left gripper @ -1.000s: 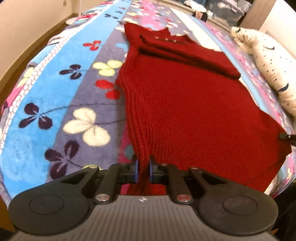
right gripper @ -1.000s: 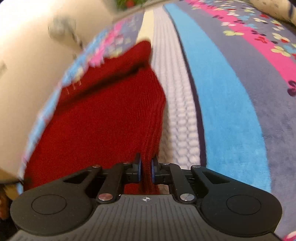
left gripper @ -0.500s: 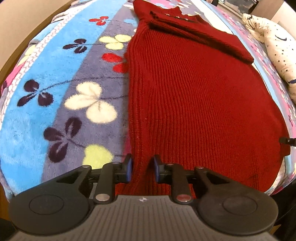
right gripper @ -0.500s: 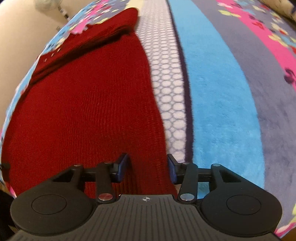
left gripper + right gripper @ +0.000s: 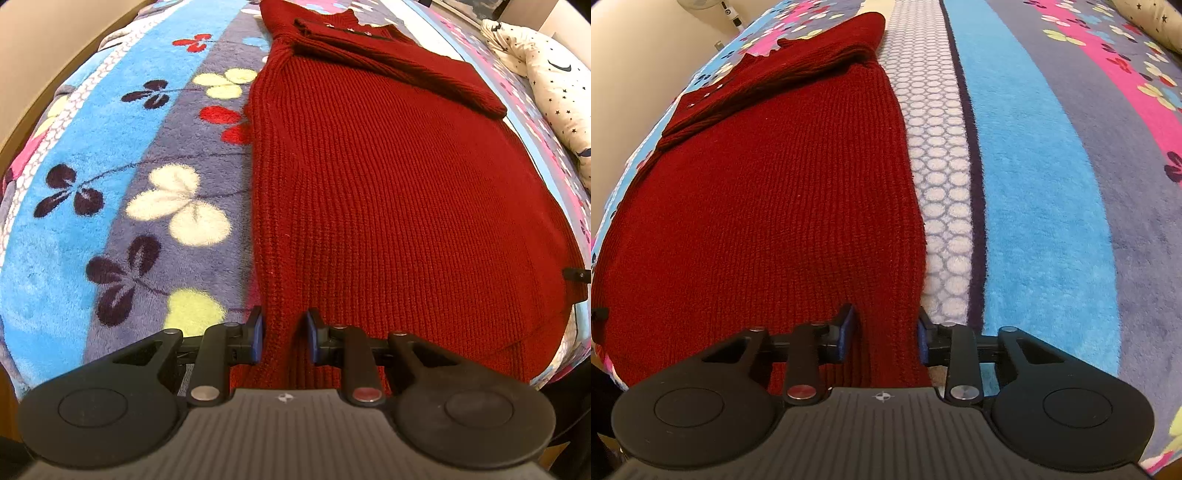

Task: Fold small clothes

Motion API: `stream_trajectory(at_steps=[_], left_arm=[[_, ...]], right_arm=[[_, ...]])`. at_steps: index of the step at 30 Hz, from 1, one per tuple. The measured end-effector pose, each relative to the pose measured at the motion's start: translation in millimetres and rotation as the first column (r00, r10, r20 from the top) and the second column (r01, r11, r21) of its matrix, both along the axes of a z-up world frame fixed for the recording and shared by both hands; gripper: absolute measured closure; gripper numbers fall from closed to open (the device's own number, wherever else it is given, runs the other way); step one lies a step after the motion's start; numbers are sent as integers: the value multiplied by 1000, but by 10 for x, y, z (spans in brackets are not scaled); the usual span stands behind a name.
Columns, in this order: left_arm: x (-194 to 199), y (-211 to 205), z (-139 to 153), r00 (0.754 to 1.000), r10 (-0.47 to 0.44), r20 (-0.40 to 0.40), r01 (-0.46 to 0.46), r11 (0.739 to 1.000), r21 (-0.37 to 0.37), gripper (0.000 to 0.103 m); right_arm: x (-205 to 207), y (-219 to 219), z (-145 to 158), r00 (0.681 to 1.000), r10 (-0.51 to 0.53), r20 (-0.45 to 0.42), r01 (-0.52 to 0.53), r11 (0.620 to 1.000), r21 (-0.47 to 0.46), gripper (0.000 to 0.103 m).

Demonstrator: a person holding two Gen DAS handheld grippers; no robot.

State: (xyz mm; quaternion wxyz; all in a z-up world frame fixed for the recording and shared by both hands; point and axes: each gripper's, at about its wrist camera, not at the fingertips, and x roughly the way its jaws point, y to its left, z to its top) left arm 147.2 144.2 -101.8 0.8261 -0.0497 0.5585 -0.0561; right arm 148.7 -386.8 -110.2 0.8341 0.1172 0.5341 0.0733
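Beige wall (image 5: 55, 44), striped floral fleece blanket (image 5: 92, 177), star-print pillow (image 5: 554, 85)

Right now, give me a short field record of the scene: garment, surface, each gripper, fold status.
garment: red knit sweater, lying flat, sleeve folded across the top
surface: floral striped fleece blanket on a bed
left gripper: jaws have just opened, hem edge between the pads, not pinched
right gripper: jaws opened, then narrowed a little, hem corner between the pads, not pinched
other: star-print pillow beyond the sweater
fold status: bottom hem not yet folded up
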Motion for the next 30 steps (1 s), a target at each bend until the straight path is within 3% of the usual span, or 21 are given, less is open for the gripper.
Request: stream_trajectory(at_steps=[2,4,18,21,25,30], left_arm=[[0,1,1,1000,-1,0,1,1000,0,78],[-2,-9,4,1000,-3,1,3,1000,4,79],[6,-45,7,1000,-19,4,19,1000,18,81],[-7,-38,34,999,-26,20,25,1000,16,90],[-96,-41,240,995,-52,87,54,998,-12,92],[-260,-24,749,972,-78,222,99,991,-88,93]], right_arm=[[-11,-6,7,1000,0,4,0,1000,-4,84],[-18,-23,19,1000,-3,7,3,1000,9,89],[-12,-16,32,1000,-5,6,5,1000,2,86],[-19,5,46,1000,6,20,-6,1000,-8,90],[-76,-51,194,997,-8,82,5,999,37,92],[-227,-213,637,975,-60,212,27,988,152,92]])
